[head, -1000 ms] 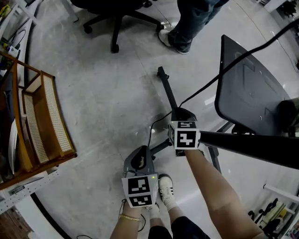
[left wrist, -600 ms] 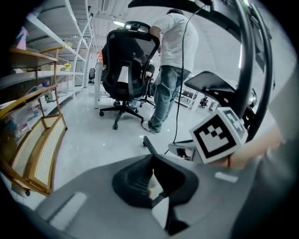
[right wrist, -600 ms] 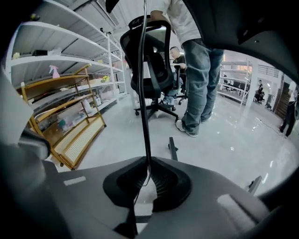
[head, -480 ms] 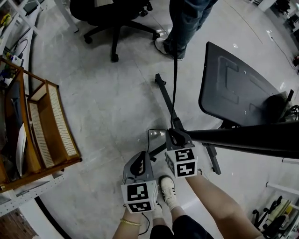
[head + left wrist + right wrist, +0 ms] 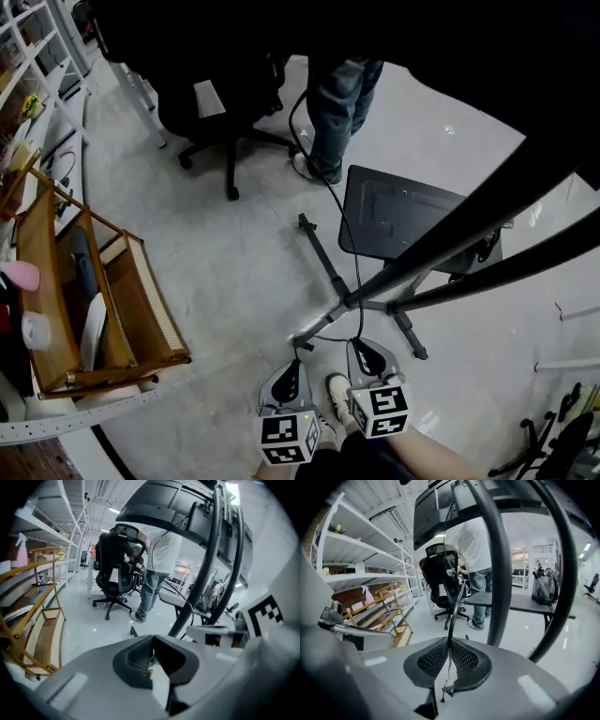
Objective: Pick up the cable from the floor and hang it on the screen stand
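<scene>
Since a second ago the right gripper (image 5: pixel 361 349) has drawn back from the foot of the screen stand (image 5: pixel 422 261). Its pads pinch the thin black cable (image 5: pixel 349 246), which now rises off the floor beside the stand's pole. Picking up seems done; hanging remains. The jaws of the left gripper (image 5: pixel 296 364) are pressed together, empty. The stand's top is cut off and dark.

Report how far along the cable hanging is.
Done: the cable is picked up off the floor. In hand: the right gripper is shut on it, and the cable runs up from its jaws beside the screen stand. Left: hanging it, since it doesn't look draped over any part of the stand.
</scene>
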Tool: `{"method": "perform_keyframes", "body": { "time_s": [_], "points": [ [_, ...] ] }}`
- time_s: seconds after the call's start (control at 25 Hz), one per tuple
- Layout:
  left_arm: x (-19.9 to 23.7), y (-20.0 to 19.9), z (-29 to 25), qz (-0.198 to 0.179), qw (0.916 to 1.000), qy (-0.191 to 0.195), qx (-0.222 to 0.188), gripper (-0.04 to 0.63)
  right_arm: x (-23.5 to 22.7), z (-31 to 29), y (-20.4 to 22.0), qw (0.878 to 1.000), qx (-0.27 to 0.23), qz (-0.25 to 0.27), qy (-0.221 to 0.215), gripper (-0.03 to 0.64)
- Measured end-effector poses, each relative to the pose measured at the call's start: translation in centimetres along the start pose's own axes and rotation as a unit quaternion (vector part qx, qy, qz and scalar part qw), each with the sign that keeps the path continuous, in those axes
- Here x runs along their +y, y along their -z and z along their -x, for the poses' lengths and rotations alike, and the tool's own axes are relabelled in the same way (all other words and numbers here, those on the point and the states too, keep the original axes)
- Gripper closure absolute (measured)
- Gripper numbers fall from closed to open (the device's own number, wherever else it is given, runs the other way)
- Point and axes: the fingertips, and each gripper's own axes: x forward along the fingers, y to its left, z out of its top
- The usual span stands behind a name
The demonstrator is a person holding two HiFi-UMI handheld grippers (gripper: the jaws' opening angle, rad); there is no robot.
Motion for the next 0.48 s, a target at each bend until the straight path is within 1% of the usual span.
{"method": "perform_keyframes", "body": {
  "time_s": [0.12, 0.32, 0.48],
  "points": [
    [-2.6, -3.0, 3.4, -0.005, 0.9996, 0.024, -0.011, 0.588, 0.0, 4.1, -3.4, 1.000, -0.016, -0.013, 0.013, 0.597],
    [-7.9, -7.8, 7.1, -0.036, 0.9975, 0.058, -0.017, 0.588, -0.5, 10.6, -8.5, 1.000, -0.021, 0.005, 0.018, 0.597],
    [-12.8, -11.6, 10.0, -0.066, 0.9940, 0.084, -0.025, 0.588, -1.4, 16.3, -11.9, 0.999, -0.032, 0.010, 0.024, 0.597]
  ]
}}
